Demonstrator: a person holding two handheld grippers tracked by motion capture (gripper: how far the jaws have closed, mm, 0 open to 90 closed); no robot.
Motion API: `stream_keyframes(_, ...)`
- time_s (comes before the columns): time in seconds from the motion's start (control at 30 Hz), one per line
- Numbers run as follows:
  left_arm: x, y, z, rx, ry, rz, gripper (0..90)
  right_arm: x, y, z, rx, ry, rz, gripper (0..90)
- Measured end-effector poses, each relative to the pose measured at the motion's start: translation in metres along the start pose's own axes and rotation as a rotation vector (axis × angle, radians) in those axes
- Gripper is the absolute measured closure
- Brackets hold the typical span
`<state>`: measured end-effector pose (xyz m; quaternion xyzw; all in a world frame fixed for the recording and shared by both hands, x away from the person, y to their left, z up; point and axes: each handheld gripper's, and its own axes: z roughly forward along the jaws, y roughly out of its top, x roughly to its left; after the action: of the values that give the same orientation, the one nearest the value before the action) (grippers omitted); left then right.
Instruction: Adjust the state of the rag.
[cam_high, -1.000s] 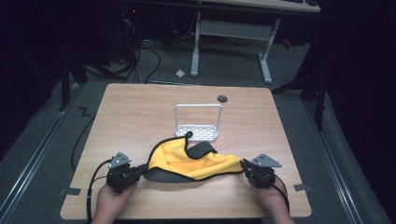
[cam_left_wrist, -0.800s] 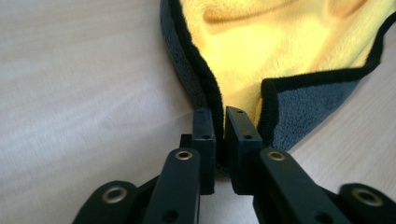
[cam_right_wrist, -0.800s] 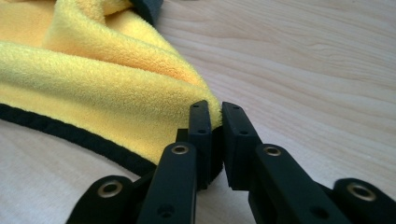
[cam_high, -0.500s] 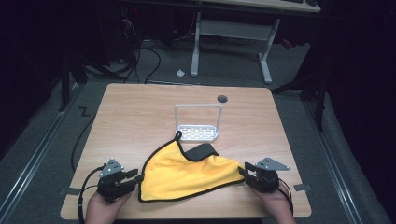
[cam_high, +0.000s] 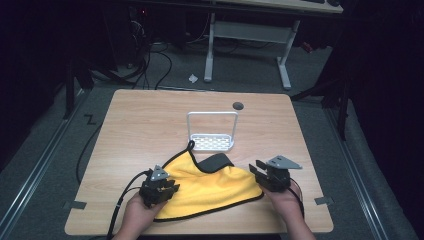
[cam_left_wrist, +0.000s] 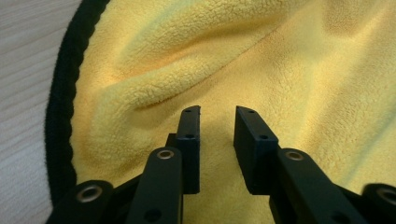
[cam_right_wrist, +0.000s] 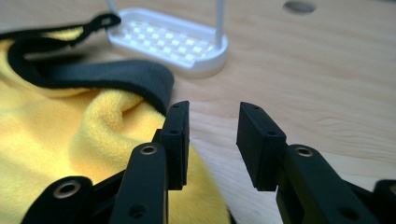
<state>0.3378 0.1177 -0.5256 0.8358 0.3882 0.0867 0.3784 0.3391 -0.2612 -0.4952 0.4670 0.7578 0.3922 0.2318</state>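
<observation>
Both tongs, left (cam_left_wrist: 217, 126) and right (cam_right_wrist: 212, 126), spread and lately narrowing, empty, over yellow cloth (cam_high: 212, 187) partly beneath left hand (cam_high: 137, 215).

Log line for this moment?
cloth: flat on table | left tool: open over cloth | right tool: open at cloth edge

Right claw (cam_right_wrist: 212, 140) jaws apart, nothing between; yellow cloth (cam_right_wrist: 70, 140) left, white rack (cam_right_wrist: 173, 44) beyond on table (cam_right_wrist: 317, 93).

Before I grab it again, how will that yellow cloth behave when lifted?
Probably floppy: the yellow cloth lies in soft folds and one corner has flipped over. Its fleecy pile should grip well. Likely light; a pinched edge would probably drag the rest across the table.
</observation>
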Motion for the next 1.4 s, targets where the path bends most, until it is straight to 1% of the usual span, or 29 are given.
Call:
stream_keyframes(0.07, 0.002, -0.003, -0.003, -0.006, 0.002, 0.002, 73.3, 0.005, -0.003, 0.016, 0.053, 0.01, -0.009, 65.1)
stream_keyframes(0.1, 0.003, -0.005, -0.004, -0.008, 0.005, 0.002, 74.2, 0.009, -0.006, 0.023, 0.093, 0.003, -0.027, 65.9)
stream_keyframes(0.17, 0.006, -0.008, -0.007, -0.016, 0.01, 0.0, 74.6, 0.011, -0.008, 0.024, 0.108, 0.006, -0.033, 68.5)
stream_keyframes(0.2, 0.009, -0.01, -0.009, -0.02, 0.014, -0.006, 75.1, 0.013, -0.011, 0.025, 0.121, 0.023, -0.034, 69.9)
stream_keyframes(0.23, 0.011, -0.011, -0.01, -0.026, 0.017, -0.02, 75.6, 0.022, -0.02, 0.021, 0.147, 0.066, -0.045, 71.4)
stream_keyframes(0.27, 0.014, -0.012, -0.011, -0.031, 0.021, -0.033, 75.6, 0.022, -0.02, 0.021, 0.147, 0.066, -0.045, 71.4)
stream_keyframes(0.3, 0.017, -0.013, -0.012, -0.038, 0.026, -0.042, 75.6, 0.028, -0.025, 0.017, 0.16, 0.085, -0.052, 72.2)
stream_keyframes(0.33, 0.022, -0.015, -0.014, -0.049, 0.035, -0.068, 76.0, 0.04, -0.031, 0.009, 0.167, 0.111, -0.079, 72.4)
stream_keyframes(0.43, 0.026, -0.016, -0.014, -0.059, 0.042, -0.087, 75.7, 0.05, -0.033, -0.001, 0.148, 0.136, -0.079, 71.5)
stream_keyframes(0.47, 0.026, -0.016, -0.014, -0.059, 0.042, -0.087, 75.3, 0.05, -0.033, -0.001, 0.148, 0.136, -0.079, 71.5)
stream_keyframes(0.53, 0.027, -0.016, -0.014, -0.067, 0.043, -0.093, 75.3, 0.052, -0.024, -0.001, 0.104, 0.104, -0.102, 71.8)
stream_keyframes(0.6, 0.027, -0.016, -0.013, -0.071, 0.043, -0.093, 75.0, 0.05, -0.013, 0.008, 0.083, 0.091, -0.09, 73.3)
stream_keyframes(0.63, 0.027, -0.016, -0.013, -0.072, 0.041, -0.093, 74.2, 0.049, -0.006, 0.021, 0.107, 0.096, -0.083, 73.5)
stream_keyframes(0.73, 0.027, -0.017, -0.013, -0.076, 0.037, -0.091, 73.4, 0.056, -0.004, 0.037, 0.155, 0.082, -0.116, 74.4)
stream_keyframes(0.77, 0.027, -0.017, -0.013, -0.077, 0.036, -0.092, 73.4, 0.057, -0.004, 0.041, 0.161, 0.078, -0.114, 76.5)
stream_keyframes(0.8, 0.028, -0.017, -0.013, -0.078, 0.033, -0.094, 73.4, 0.056, -0.003, 0.043, 0.157, 0.076, -0.107, 83.0)
stream_keyframes(0.83, 0.029, -0.017, -0.013, -0.081, 0.027, -0.097, 73.4, 0.055, -0.001, 0.044, 0.149, 0.057, -0.1, 87.4)
stream_keyframes(0.93, 0.029, -0.017, -0.014, -0.079, 0.027, -0.097, 73.4, 0.049, 0.003, 0.04, 0.127, 0.038, -0.078, 88.6)
stream_keyframes(0.97, 0.028, -0.017, -0.014, -0.078, 0.026, -0.095, 73.5, 0.042, 0.008, 0.032, 0.088, 0.008, -0.074, 89.0)
stream_keyframes(1.0, 0.027, -0.017, -0.014, -0.079, 0.017, -0.089, 73.5, 0.038, 0.012, 0.026, 0.066, 0.003, -0.066, 88.9)
stream_keyframes(1.03, 0.027, -0.017, -0.014, -0.079, 0.017, -0.089, 73.5, 0.038, 0.012, 0.026, 0.066, 0.003, -0.066, 88.9)
stream_keyframes(1.07, 0.025, -0.017, -0.013, -0.077, 0.013, -0.087, 73.5, 0.035, 0.016, 0.019, 0.041, -0.004, -0.059, 89.0)
stream_keyframes(1.1, 0.023, -0.016, -0.013, -0.073, 0.012, -0.077, 73.6, 0.028, 0.025, 0.006, -0.01, -0.031, -0.048, 89.0)
stream_keyframes(1.13, 0.021, -0.015, -0.012, -0.071, 0.013, -0.066, 73.6, 0.028, 0.025, 0.006, -0.01, -0.031, -0.048, 89.0)
stream_keyframes(1.17, 0.018, -0.015, -0.01, -0.068, 0.01, -0.053, 73.6, 0.022, 0.035, -0.004, -0.049, -0.051, -0.046, 88.6)
stream_keyframes(1.2, 0.014, -0.014, -0.008, -0.066, 0.015, -0.033, 73.7, 0.019, 0.039, -0.006, -0.057, -0.059, -0.044, 88.1)
stream_keyframes(1.23, 0.014, -0.014, -0.008, -0.066, 0.015, -0.033, 73.6, 0.015, 0.042, -0.005, -0.058, -0.066, -0.038, 86.8)
stream_keyframes(1.3, 0.012, -0.013, -0.008, -0.059, 0.041, -0.01, 74.5, 0.008, 0.044, 0.0, -0.047, -0.091, -0.037, 84.9)
stream_keyframes(1.4, 0.015, -0.013, -0.009, -0.059, 0.056, -0.013, 75.4, 0.002, 0.043, 0.005, -0.027, -0.096, -0.023, 83.7)
